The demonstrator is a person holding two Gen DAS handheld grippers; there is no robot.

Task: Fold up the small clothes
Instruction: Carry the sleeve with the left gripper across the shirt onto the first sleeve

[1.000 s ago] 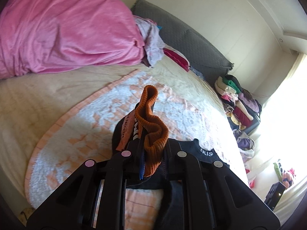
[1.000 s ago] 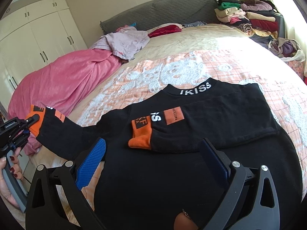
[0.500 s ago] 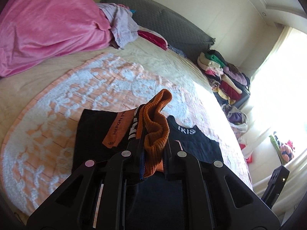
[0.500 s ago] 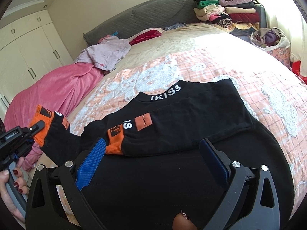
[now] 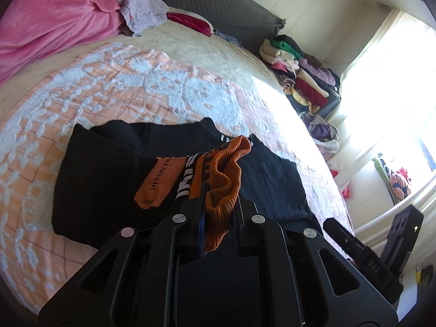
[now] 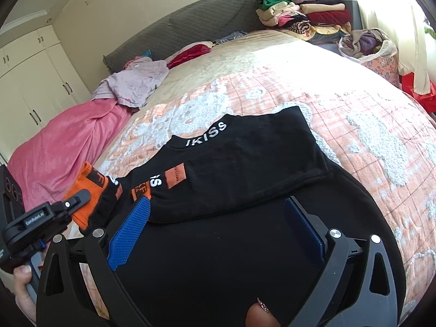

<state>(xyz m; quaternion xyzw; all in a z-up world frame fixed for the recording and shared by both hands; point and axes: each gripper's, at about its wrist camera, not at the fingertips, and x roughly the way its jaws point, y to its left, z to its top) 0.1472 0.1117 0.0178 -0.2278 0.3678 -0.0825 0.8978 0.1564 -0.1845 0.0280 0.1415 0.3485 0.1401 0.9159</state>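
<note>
1. While the black sweatshirt [image 6: 245, 163] lies spread on the bed [image 6: 272, 54], its white-lettered collar toward the grey headboard [image 6: 190, 27], one sleeve is already folded across the chest — its orange cuff [image 6: 140, 192] rests on the black cloth near the blue pad of the right gripper [image 6: 218, 229].
2. Left gripper [image 5: 218, 207]: jaws pinched nearly together on the second orange cuff [image 5: 223, 174], whose ribbed knit bunches up between the fingers. From the right wrist view the same cuff is seen raised at the garment's left edge, with its black sleeve trailing back to the body.
3. Right gripper: jaws wide apart, nothing between the pads; it hangs above the sweatshirt's lower body, and whether it touches the cloth cannot be told.
4. Bedding: an orange-and-white patterned blanket [image 6: 368, 125] lies under the sweatshirt; a pink blanket [image 6: 68, 141] is heaped at the bed's left side, with a pale lilac garment [image 6: 133, 81] on its upper end.
5. Background: a stack of folded clothes [image 6: 302, 13] stands at the far corner beside the headboard — white wardrobe doors [image 6: 32, 81] fill the left wall.
6. A hand [image 6: 23, 291] grips the left gripper's handle at the lower left of the right wrist view.
</note>
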